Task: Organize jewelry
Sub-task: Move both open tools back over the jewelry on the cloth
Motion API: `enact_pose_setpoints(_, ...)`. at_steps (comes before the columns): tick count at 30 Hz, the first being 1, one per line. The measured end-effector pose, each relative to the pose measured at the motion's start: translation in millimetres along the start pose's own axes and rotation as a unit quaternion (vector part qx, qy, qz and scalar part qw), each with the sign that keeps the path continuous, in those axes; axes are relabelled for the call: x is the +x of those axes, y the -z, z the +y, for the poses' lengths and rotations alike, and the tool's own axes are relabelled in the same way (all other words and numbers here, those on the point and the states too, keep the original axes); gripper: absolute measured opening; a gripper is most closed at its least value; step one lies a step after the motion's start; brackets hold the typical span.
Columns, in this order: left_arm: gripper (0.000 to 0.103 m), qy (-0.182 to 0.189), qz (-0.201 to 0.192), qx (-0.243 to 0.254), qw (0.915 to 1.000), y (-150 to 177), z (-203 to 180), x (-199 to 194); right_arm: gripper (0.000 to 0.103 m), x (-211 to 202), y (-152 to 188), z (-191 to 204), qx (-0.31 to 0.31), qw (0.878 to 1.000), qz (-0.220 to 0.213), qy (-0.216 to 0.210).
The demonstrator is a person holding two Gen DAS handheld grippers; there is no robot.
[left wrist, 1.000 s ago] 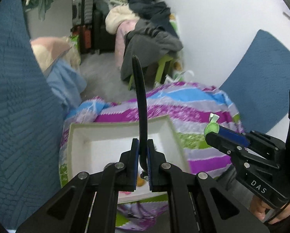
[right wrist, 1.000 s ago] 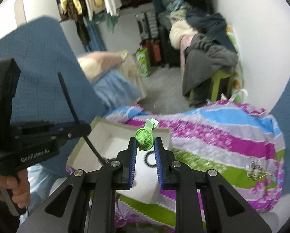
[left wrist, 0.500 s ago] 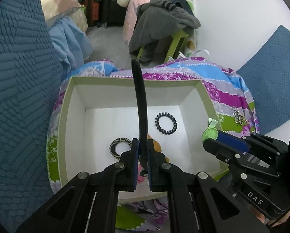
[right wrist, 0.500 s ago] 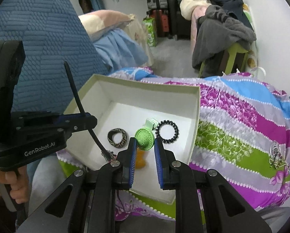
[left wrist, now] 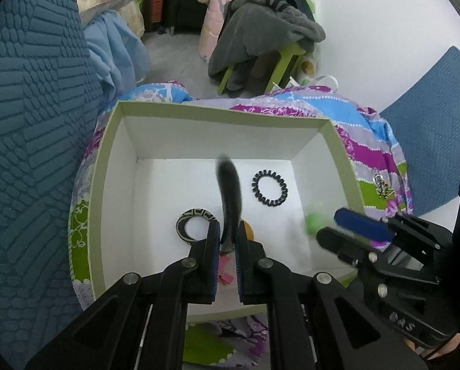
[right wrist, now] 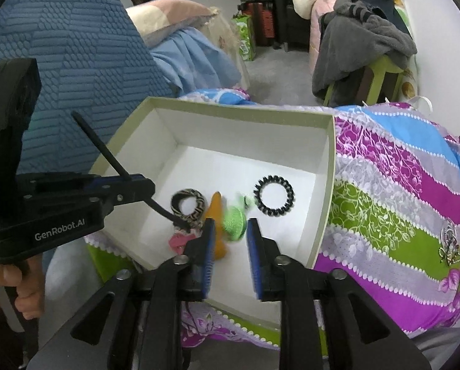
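A white box sits on a striped cloth. In it lie a black spiral hair tie, a patterned ring, an orange piece and a pink clip. My left gripper is shut on a black headband over the box. My right gripper is open; a blurred green knitted clip is just beyond its fingertips, dropping into the box.
A silver brooch lies on the striped cloth right of the box. Blue cushions stand at the left and right. A green stool under grey clothes stands behind.
Both grippers have come down over the box. My right gripper has opened and let go of the green clip, which falls into the box. The headband has tilted down.
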State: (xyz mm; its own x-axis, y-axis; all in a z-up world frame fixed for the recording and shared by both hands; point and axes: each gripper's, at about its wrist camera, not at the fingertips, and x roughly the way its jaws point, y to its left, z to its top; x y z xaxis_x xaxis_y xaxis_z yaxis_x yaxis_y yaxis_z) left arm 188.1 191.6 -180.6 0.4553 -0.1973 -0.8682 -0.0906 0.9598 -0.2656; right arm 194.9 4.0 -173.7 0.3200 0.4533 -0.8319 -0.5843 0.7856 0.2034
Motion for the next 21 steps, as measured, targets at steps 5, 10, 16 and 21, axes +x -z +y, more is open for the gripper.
enact_pose_setpoints(5,0.045,-0.013,-0.018,0.001,0.9997,-3,-9,-15,0.036,-23,-7,2,-0.008,0.999,-0.033,-0.014)
enact_pose_setpoints(10,0.061,-0.010,-0.056,0.000,0.9984,-6,-21,-37,0.036,-53,-12,-5,-0.009,0.997,-0.072,-0.015)
enact_pose_setpoints(16,0.061,-0.006,-0.089,0.009,0.9960,-12,-49,-54,0.036,-90,-11,-26,-0.005,0.993,-0.122,0.009)
enact_pose_setpoints(21,0.061,0.012,-0.109,0.020,0.9938,-19,-84,-57,0.036,-113,-4,-57,0.011,0.988,-0.149,0.034)
